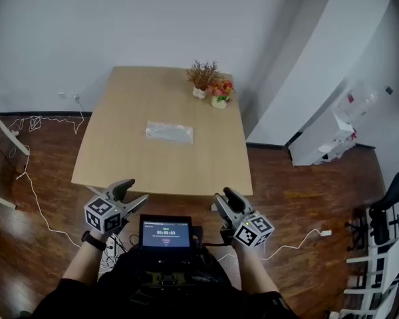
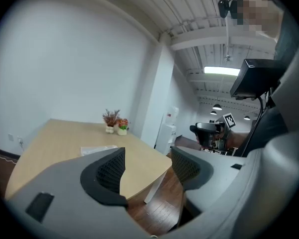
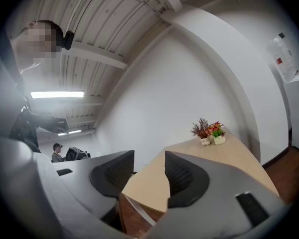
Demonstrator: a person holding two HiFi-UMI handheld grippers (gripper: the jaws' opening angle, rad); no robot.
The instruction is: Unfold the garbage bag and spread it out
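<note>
A folded clear garbage bag (image 1: pixel 169 132) lies flat near the middle of the wooden table (image 1: pixel 133 165); it also shows in the left gripper view as a pale garbage bag (image 2: pixel 96 149) on the table (image 2: pixel 45 148). My left gripper (image 1: pixel 130 195) hovers off the table's near left corner, jaws open and empty. My right gripper (image 1: pixel 225 202) hangs off the near right corner, also open with nothing between its jaws. Both are well short of the bag. In the right gripper view only the table's corner (image 3: pixel 154 180) shows between the jaws.
Two small flower pots (image 1: pixel 210 88) stand at the table's far right corner. A screen device (image 1: pixel 165 233) sits at the person's chest between the grippers. Cables (image 1: pixel 33 178) trail over the wooden floor at left. A white cabinet (image 1: pixel 322 141) and black chair (image 1: pixel 389 208) stand at right.
</note>
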